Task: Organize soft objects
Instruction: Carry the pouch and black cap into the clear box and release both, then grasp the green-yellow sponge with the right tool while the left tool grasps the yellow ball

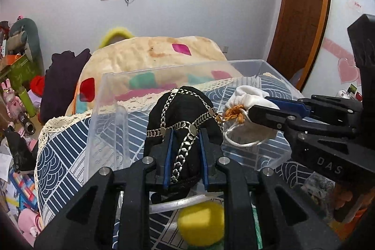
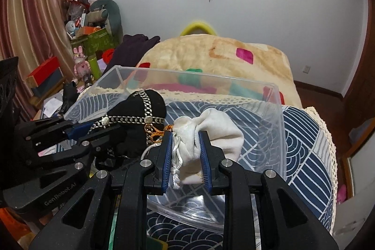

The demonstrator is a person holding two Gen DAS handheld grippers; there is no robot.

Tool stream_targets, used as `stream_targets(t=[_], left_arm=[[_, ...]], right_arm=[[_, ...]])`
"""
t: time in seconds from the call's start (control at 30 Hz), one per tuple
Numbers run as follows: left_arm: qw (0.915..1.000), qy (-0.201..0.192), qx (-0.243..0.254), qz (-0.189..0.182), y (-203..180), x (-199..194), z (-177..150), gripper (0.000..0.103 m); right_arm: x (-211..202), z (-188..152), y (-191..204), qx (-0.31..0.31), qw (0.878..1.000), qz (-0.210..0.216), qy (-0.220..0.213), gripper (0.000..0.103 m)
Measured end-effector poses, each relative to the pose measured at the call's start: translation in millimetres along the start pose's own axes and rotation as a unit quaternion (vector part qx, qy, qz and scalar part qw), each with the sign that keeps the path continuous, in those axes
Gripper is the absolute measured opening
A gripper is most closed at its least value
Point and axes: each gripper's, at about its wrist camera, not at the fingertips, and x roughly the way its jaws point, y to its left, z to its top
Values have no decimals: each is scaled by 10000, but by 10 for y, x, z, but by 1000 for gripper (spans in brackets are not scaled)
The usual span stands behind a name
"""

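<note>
My left gripper (image 1: pixel 186 132) is shut on a black soft pouch with silver chain trim (image 1: pixel 185 107) and holds it over the near edge of a clear plastic bin (image 1: pixel 110 95). My right gripper (image 2: pixel 186 135) is shut on a white drawstring pouch (image 2: pixel 211 130) with an orange tassel, held over the same bin (image 2: pixel 274 109). The two pouches hang side by side and nearly touch. In the left wrist view the right gripper (image 1: pixel 257 107) holds the white pouch (image 1: pixel 246 95). In the right wrist view the left gripper (image 2: pixel 93 128) holds the black pouch (image 2: pixel 140 109).
The bin sits on a blue and white patterned cloth (image 2: pixel 304 144) on a bed with a beige blanket (image 2: pixel 211 55). A yellow soft ball (image 1: pixel 201 224) lies below my left gripper. Cluttered toys and boxes (image 2: pixel 89 39) stand at the left by the wall.
</note>
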Motion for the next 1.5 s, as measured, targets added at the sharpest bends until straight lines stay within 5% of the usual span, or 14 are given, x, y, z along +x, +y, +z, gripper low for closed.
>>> stream_targets(t=[0.57,0.87,1.5], left_arm=[[9981,-470,346,183,-125,-567,-88,40],[9971,-734,208,83,-71,-924,-195,42],[9999,-29,-40,-132,-87,-550,-707,48]], right_arm=[[-517,27,95,-280,9970,-120,-709,44],[-799,-119,205,-231,9933,-90,-1125,54],[-483,-810,257,87,9991,84,-417,55]])
